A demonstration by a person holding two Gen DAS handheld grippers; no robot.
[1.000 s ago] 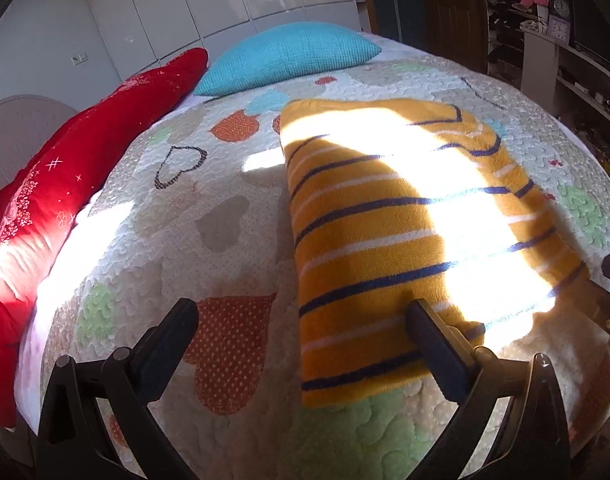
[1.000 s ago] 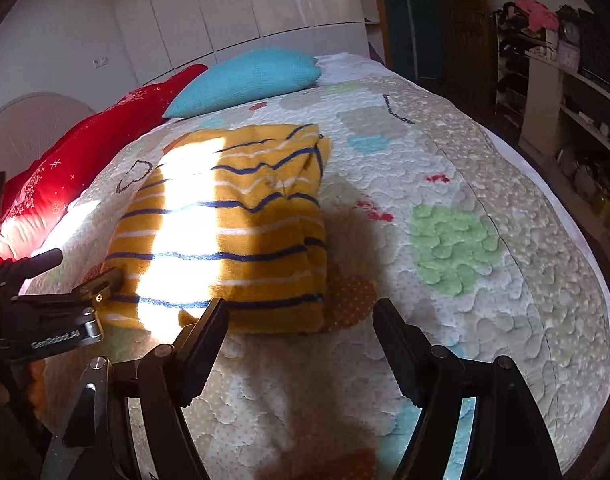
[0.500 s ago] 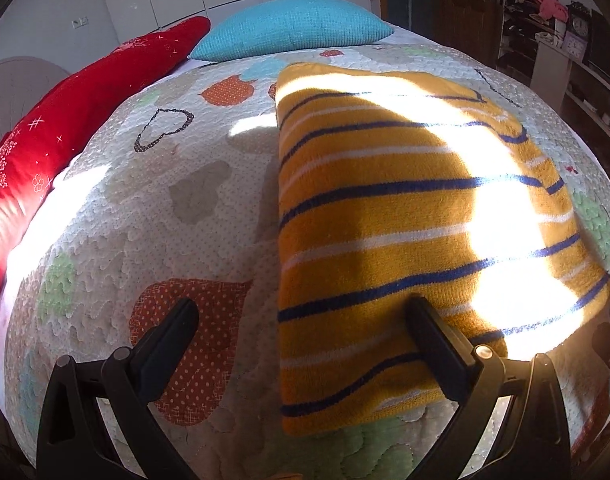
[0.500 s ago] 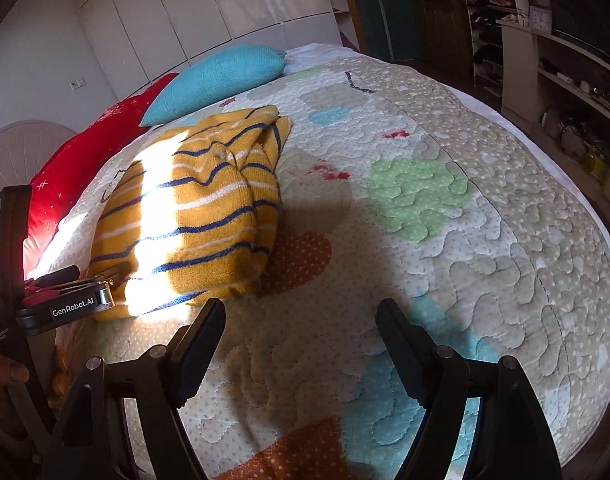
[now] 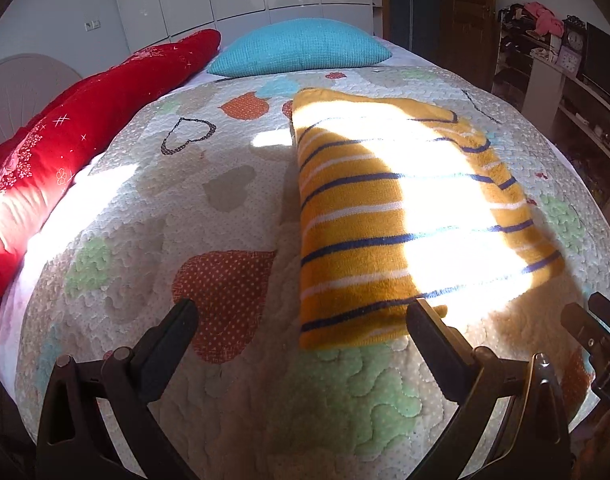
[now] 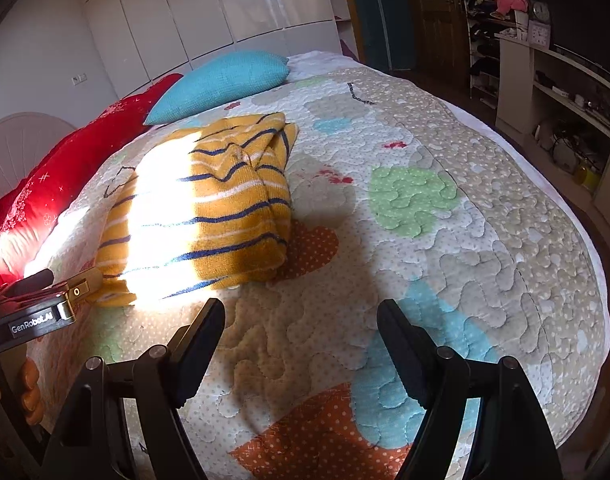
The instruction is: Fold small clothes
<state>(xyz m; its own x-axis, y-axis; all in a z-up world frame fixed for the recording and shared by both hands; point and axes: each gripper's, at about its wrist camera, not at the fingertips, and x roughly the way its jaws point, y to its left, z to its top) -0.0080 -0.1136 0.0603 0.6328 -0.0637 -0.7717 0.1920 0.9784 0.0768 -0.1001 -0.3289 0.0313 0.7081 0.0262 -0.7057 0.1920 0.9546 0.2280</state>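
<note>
The striped sweater [image 5: 405, 220] lies folded lengthwise on the bed [image 6: 485, 208]. Both the left gripper [image 5: 301, 320] and right gripper [image 6: 301, 320] hover wide open, empty; next, probably grip its near edge and fold it away.

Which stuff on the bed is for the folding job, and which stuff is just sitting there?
For the job:
- stripy yellow top, already folded
- left claw, open
- right claw, open

Just sitting there:
- blue pillow
- red pillow
- patchwork quilt
- shelves beside the bed

Bare quilt [image 6: 445, 240] right of folded sweater [image 6: 209, 208]; red bolster [image 5: 45, 168] blocks left, seemingly.
</note>
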